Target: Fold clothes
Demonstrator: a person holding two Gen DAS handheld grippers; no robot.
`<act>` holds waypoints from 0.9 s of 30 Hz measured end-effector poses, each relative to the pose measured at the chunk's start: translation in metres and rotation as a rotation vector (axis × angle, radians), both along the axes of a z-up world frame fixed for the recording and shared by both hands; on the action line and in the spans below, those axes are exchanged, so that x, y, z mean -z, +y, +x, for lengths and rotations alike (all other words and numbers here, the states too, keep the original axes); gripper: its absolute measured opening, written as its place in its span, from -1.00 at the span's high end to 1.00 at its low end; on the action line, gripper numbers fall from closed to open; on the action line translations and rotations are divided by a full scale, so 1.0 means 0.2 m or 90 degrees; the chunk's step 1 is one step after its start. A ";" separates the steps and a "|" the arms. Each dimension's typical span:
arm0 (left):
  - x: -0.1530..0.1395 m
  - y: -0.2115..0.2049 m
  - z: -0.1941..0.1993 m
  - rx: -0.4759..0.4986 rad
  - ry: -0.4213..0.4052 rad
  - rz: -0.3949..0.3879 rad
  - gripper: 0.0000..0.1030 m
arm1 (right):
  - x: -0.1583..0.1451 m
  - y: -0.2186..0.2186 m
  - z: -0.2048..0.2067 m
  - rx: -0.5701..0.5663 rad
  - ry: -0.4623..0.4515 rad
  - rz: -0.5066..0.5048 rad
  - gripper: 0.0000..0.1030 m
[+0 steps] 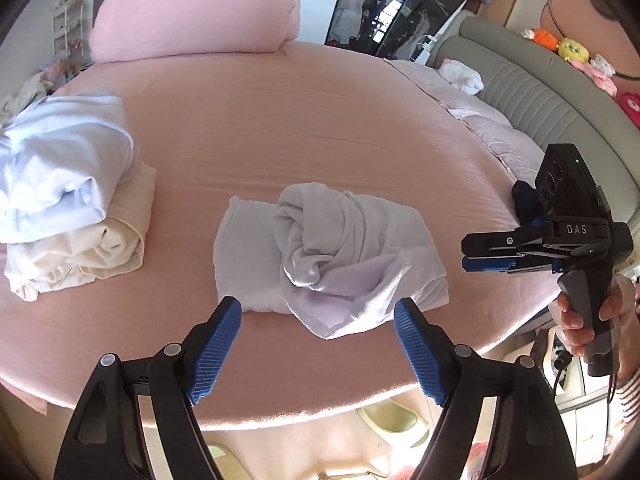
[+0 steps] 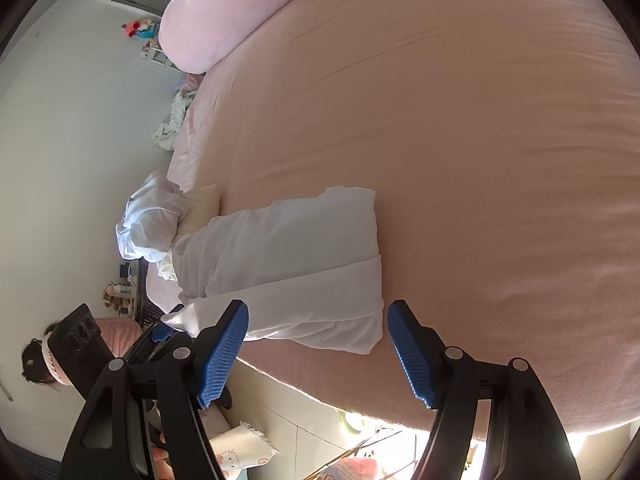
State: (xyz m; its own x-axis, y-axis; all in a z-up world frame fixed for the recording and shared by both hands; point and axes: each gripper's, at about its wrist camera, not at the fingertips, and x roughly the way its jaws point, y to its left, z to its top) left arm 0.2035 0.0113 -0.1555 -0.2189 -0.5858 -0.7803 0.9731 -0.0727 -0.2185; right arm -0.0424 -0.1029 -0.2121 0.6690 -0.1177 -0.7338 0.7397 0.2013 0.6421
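So your white garment [image 1: 332,248] sits mid-frame w/ loose top bunch; left gripper [image 1: 318,316] & right gripper [image 2: 316,320] spread, empty; folded stack [image 1: 76,200] done at left.

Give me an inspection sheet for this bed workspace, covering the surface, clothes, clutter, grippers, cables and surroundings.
Surface: pink bed sheet, lightly creased.
Job's things: white garment folded near the bed's front edge, with a bunched part on top; pile of clothes at the left.
Clutter: pink duvet rolled at the far side; dark cloth at the right edge.
Grippers: left gripper open, empty; right gripper open, empty, near the garment's end.
Cables: black cord below the right hand.
Surroundings: headboard with soft toys.
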 end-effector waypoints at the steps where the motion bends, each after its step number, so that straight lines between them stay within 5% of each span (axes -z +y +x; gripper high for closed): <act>1: 0.00 0.00 -0.01 0.019 -0.008 0.000 -0.51 | 0.00 0.01 0.01 -0.010 0.008 -0.014 -0.40; 4: -0.02 -0.01 -0.13 0.095 -0.068 -0.025 -0.51 | 0.00 0.03 0.03 -0.039 0.043 -0.059 -0.40; 9: 0.00 0.02 -0.22 0.190 -0.252 -0.049 -0.51 | 0.04 0.09 0.05 -0.087 0.083 -0.107 -0.40; 14: 0.02 -0.03 -0.21 0.211 -0.325 -0.054 -0.51 | 0.10 0.11 0.07 -0.107 0.102 -0.118 -0.40; 27: 0.07 -0.19 -0.04 0.183 -0.202 -0.031 -0.51 | 0.14 0.06 0.10 -0.095 0.078 -0.130 -0.40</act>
